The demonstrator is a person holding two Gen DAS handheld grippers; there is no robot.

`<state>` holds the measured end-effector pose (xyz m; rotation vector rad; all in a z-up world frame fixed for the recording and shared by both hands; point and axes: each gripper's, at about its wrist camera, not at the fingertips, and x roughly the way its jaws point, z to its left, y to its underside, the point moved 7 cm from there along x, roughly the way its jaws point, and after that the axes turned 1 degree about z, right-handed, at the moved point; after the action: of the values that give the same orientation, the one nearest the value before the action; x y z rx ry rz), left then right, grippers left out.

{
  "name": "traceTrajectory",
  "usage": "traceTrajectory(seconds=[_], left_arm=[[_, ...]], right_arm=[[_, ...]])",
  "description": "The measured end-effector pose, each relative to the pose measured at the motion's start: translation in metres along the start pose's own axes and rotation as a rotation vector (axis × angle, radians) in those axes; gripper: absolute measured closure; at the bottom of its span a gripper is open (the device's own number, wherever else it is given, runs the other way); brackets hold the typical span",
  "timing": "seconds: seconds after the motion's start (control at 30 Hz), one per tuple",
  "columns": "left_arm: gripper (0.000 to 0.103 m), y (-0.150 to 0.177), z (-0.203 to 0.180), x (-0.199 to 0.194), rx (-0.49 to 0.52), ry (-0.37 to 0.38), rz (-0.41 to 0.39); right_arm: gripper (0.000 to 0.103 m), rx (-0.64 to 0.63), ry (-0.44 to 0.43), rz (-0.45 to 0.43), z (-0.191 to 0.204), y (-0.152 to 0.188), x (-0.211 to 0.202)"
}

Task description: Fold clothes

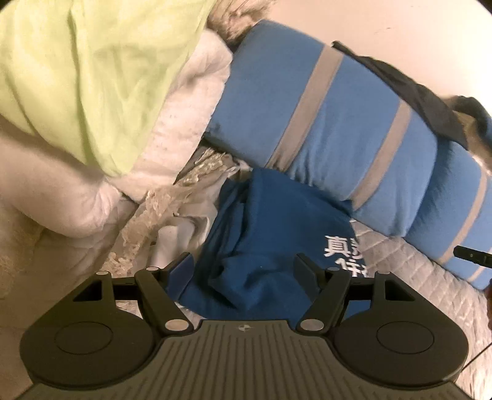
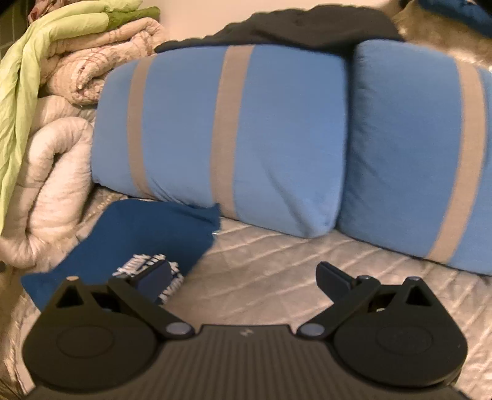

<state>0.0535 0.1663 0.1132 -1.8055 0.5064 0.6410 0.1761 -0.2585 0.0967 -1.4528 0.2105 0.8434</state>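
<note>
My left tool (image 1: 244, 267): jaws spread wide, holding nothing, poised over the dark blue shirt (image 1: 270, 234), which lies crumpled on the quilted bed cover (image 1: 430, 277) with its white lettering (image 1: 341, 249) partly cut off by a fold. My right tool (image 2: 246, 277): jaws likewise wide and empty, its left finger (image 2: 155, 277) over the shirt's print, the contact not discernible. Beyond: two blue pillows with grey stripes (image 2: 276, 129), a dark garment (image 2: 307, 27) on top, blurred, and rolled pale quilts (image 2: 55, 172) under a green sheet (image 1: 101, 77) at left, cropped by the frame.
</note>
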Motion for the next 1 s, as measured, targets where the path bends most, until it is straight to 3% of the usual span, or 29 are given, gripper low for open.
traceTrajectory(seconds=[0.3, 0.47, 0.73, 1.0], left_arm=[[0.032, -0.016, -0.005, -0.072, 0.059, 0.024, -0.052], [0.032, -0.038, -0.008, -0.119, 0.089, 0.019, -0.117], [0.028, -0.077, -0.021, -0.195, 0.141, -0.003, -0.282], [0.027, -0.078, -0.044, -0.232, 0.160, 0.067, -0.355]], right_arm=[[0.000, -0.184, 0.056, -0.121, -0.031, -0.015, -0.104], [0.000, -0.158, 0.120, -0.204, -0.074, -0.030, -0.168], [0.000, -0.092, 0.246, -0.406, -0.162, -0.058, -0.302], [0.000, -0.042, 0.411, -0.532, -0.240, -0.051, -0.431]])
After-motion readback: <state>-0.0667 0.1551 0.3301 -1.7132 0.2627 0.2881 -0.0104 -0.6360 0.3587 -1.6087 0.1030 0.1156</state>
